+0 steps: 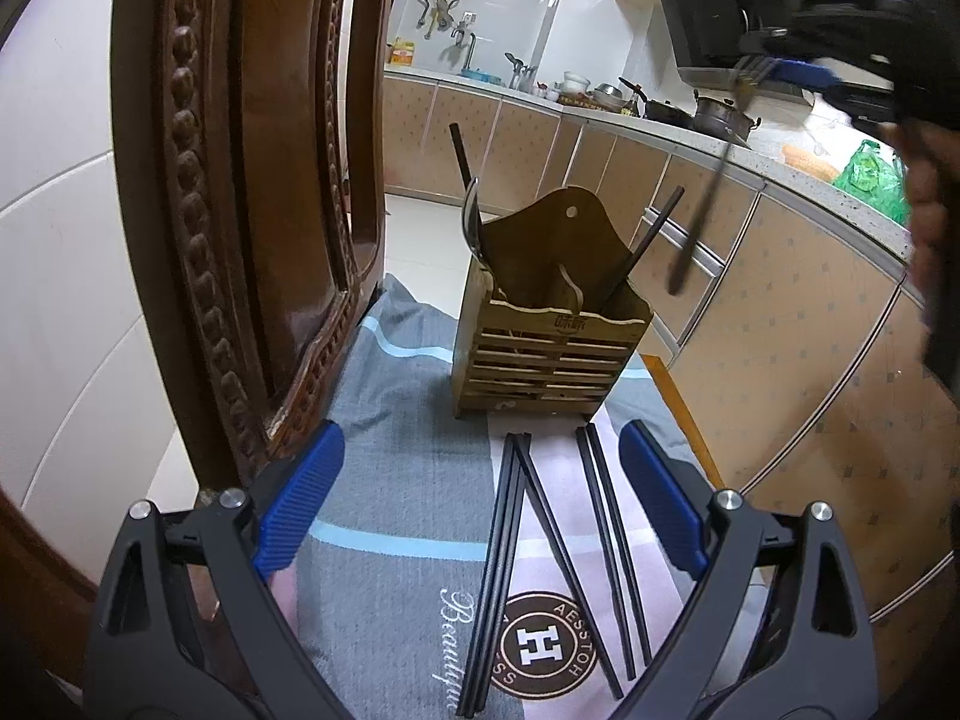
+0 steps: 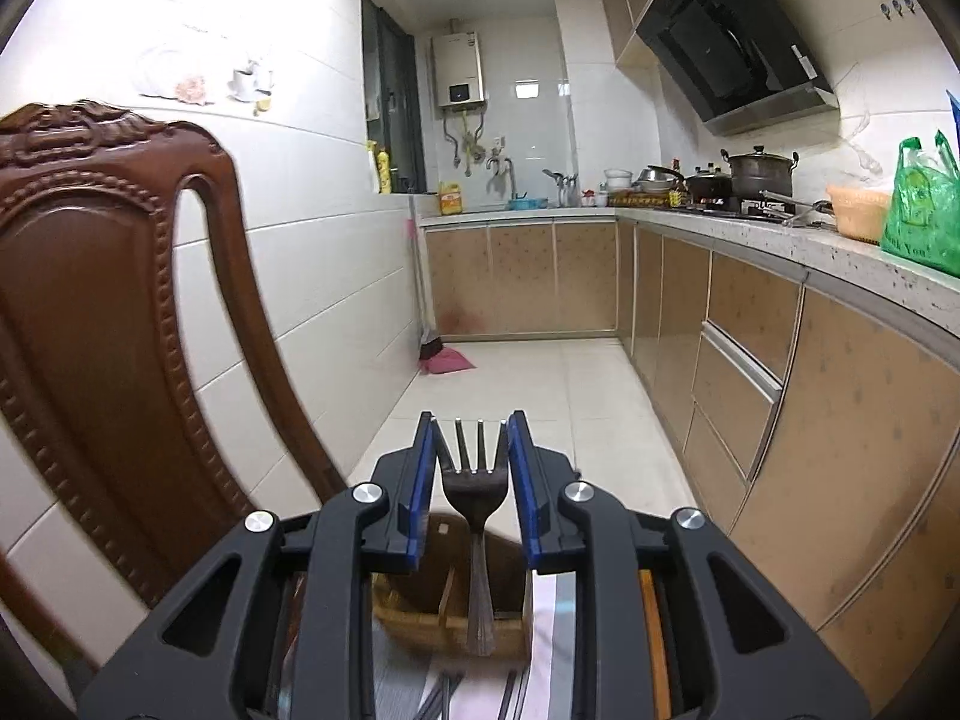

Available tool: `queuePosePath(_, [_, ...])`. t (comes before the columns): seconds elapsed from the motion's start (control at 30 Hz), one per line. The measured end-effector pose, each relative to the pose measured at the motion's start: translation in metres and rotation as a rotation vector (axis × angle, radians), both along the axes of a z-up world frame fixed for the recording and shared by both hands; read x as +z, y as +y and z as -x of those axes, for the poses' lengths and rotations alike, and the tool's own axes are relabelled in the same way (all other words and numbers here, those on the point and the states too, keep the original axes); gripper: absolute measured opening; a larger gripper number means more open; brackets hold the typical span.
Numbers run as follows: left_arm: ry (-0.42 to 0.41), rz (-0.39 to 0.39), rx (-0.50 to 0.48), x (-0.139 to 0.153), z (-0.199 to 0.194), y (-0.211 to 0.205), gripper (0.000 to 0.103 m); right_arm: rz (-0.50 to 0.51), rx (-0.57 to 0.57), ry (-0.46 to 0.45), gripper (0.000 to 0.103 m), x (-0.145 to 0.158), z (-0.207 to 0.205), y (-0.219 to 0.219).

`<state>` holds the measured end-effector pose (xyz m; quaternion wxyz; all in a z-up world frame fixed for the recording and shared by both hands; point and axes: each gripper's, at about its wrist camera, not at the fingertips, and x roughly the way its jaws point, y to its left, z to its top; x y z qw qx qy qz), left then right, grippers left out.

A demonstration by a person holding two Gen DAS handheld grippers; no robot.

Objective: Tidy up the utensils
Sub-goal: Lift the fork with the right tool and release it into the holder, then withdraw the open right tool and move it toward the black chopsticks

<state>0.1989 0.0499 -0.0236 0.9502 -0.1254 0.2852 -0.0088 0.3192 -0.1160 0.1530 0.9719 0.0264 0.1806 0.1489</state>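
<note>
A slatted wooden utensil holder (image 1: 540,348) stands on a grey and pink towel (image 1: 408,480) and holds a metal spoon (image 1: 474,222) and dark chopsticks (image 1: 648,234). Several black chopsticks (image 1: 504,570) lie loose on the towel in front of it, between the wide-apart fingers of my open left gripper (image 1: 480,450). High at the upper right, my right gripper (image 1: 780,69) is shut on the head of a metal fork (image 1: 702,210) whose handle hangs down. In the right wrist view the gripper (image 2: 472,426) pinches the fork (image 2: 474,492) above the holder (image 2: 420,618).
A carved brown chair back (image 1: 240,180) rises close on the left, also seen as the chair back (image 2: 90,330). A kitchen counter (image 2: 750,234) with pots and a green bag (image 2: 918,216) runs along the right. Tiled floor (image 2: 510,396) lies beyond.
</note>
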Motion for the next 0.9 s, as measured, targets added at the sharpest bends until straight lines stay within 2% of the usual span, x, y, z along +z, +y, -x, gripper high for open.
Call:
queuePosePath(0.2, [0.009, 0.003, -0.001, -0.002, -0.007, 0.0, 0.092, -0.01, -0.037, 0.046, 0.025, -0.036, -0.044, 0.011])
queuePosePath(0.33, [0.017, -0.006, -0.003, -0.004, -0.01, 0.001, 0.092, -0.055, -0.058, 0.112, 0.025, -0.076, -0.063, 0.006])
queuePosePath(0.47, [0.022, -0.011, -0.009, -0.004, -0.011, 0.0, 0.092, -0.139, -0.073, 0.196, 0.025, -0.112, -0.068, -0.011])
queuePosePath(0.6, [0.023, -0.031, -0.017, -0.005, -0.011, -0.006, 0.092, -0.16, -0.075, 0.244, 0.026, -0.135, -0.06, -0.021])
queuePosePath(0.63, [0.023, -0.034, -0.017, -0.006, -0.011, -0.006, 0.092, -0.165, -0.08, 0.244, 0.034, -0.138, -0.055, -0.025])
queuePosePath(0.67, [0.025, -0.038, -0.019, -0.006, -0.011, -0.007, 0.092, -0.174, -0.077, 0.243, 0.05, -0.139, -0.048, -0.03])
queuePosePath(0.77, [0.02, -0.062, -0.026, -0.005, -0.008, -0.011, 0.092, -0.173, -0.086, 0.209, 0.071, -0.136, -0.016, -0.045])
queuePosePath(0.9, [0.02, -0.108, -0.043, -0.006, -0.003, -0.02, 0.092, -0.099, -0.09, 0.208, 0.088, -0.142, 0.05, -0.062])
